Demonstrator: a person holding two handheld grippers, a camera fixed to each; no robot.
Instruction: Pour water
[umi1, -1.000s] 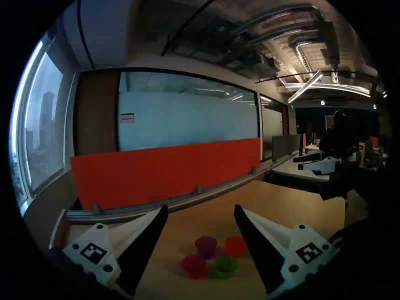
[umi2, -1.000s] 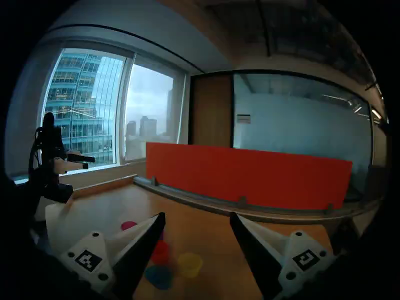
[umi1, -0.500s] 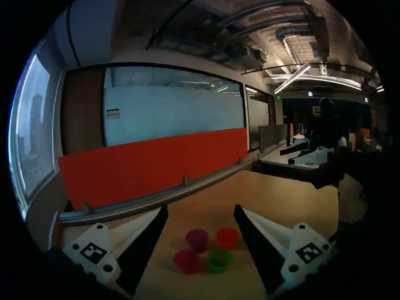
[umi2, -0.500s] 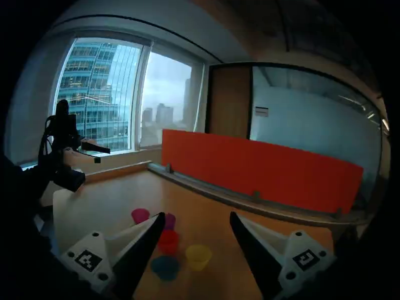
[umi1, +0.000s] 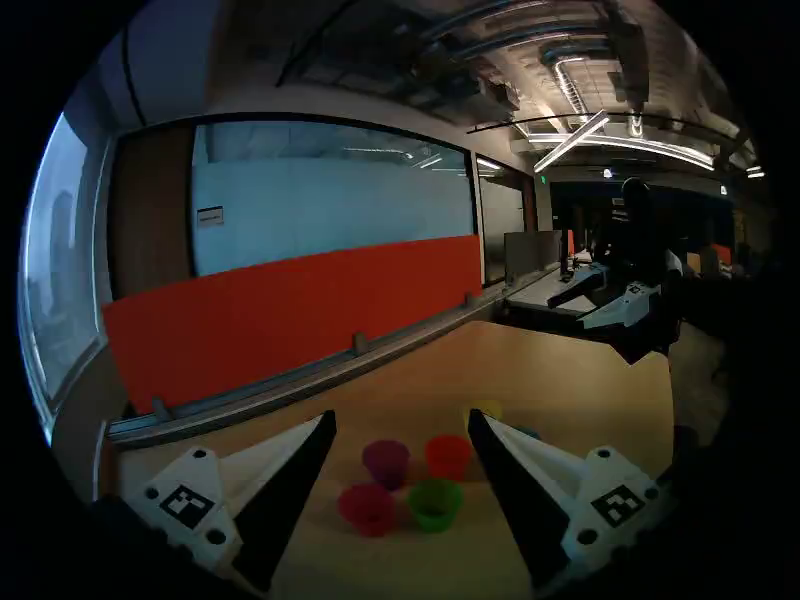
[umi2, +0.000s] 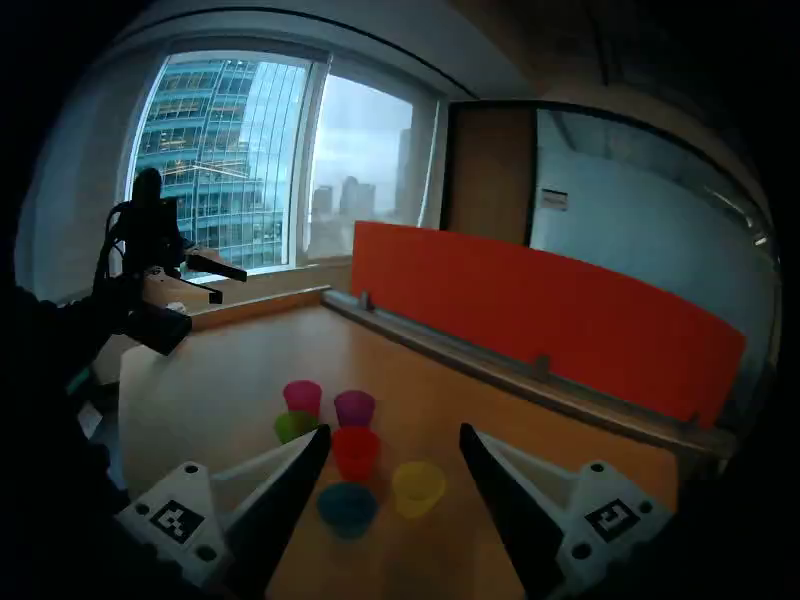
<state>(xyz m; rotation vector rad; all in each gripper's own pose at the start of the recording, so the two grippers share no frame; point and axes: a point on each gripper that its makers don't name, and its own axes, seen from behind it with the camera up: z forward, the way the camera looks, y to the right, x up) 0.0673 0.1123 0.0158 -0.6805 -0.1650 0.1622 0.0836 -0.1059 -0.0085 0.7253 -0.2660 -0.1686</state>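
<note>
Around the red cup (umi2: 355, 451) on the wooden table (umi2: 220, 370): purple cup (umi2: 354, 407) behind, blue cup (umi2: 347, 507) in front, yellow cup (umi2: 417, 487) beside. Left gripper (umi1: 400, 414) and right gripper (umi2: 393, 432) hovering short of it, both spread wide, empty. Probably the approach step; next, closing squarely on one filled cup. Water not discernible.

A wooden desk (umi1: 560, 375) has a grey rail (umi1: 300, 382) along its far edge. An orange screen (umi1: 290, 310) stands upright just behind the rail. Beyond the screen is a glass wall (umi1: 330, 195) with a small notice (umi1: 210, 216) on it, next to a brown wood panel (umi2: 490, 170). At one end of the desk, a tall window (umi2: 360, 170) shows glass towers (umi2: 200, 150) outside. Strip lights (umi1: 575, 140) and pipes (umi1: 560, 60) cross the ceiling.
</note>
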